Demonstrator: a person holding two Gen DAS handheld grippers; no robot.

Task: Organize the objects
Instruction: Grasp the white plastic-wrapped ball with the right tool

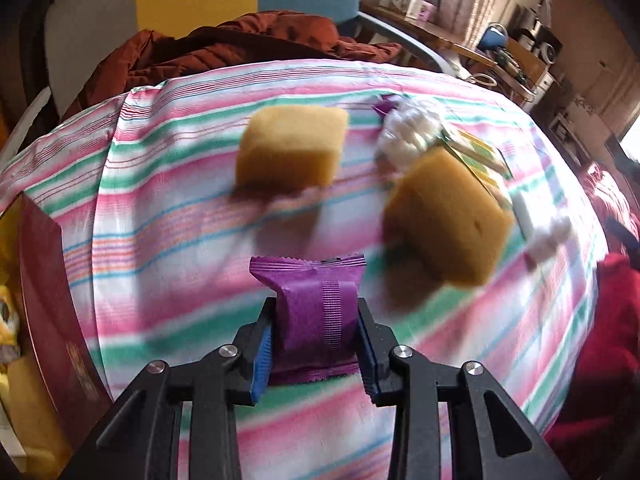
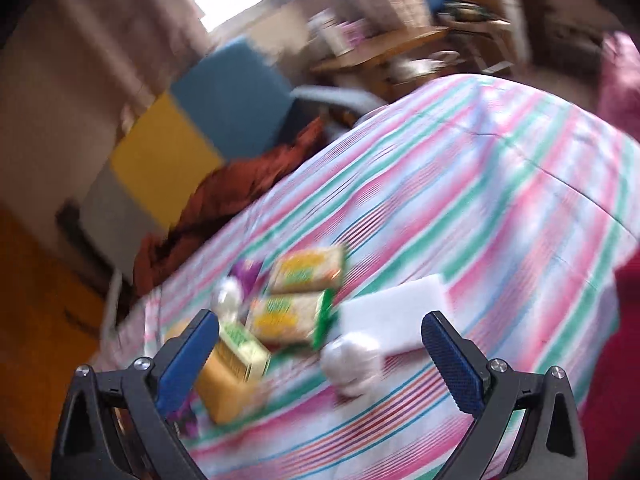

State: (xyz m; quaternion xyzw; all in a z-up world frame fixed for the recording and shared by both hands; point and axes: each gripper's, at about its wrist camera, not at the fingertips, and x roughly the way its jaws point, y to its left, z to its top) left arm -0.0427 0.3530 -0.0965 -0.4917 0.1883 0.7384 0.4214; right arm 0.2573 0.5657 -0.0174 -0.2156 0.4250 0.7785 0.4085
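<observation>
My left gripper (image 1: 316,336) is shut on a purple snack packet (image 1: 314,304), its blue pads pressing the packet's two sides above the striped cloth (image 1: 160,240). Beyond it lie two yellow sponges, one (image 1: 290,148) ahead and one (image 1: 448,216) to the right. My right gripper (image 2: 320,344) is open with nothing between its fingers. Under and ahead of it lie green-and-yellow snack packets (image 2: 308,270), a yellow sponge (image 2: 228,384), a white block (image 2: 396,312) and a small white wrapped item (image 2: 352,360). Both views are blurred.
A dark red box (image 1: 52,296) stands at the cloth's left edge. A rust-coloured quilted jacket (image 1: 248,40) lies beyond the far edge. A clear bag of white pieces (image 1: 408,128) sits by the right sponge. Red fabric (image 1: 600,340) borders the right side.
</observation>
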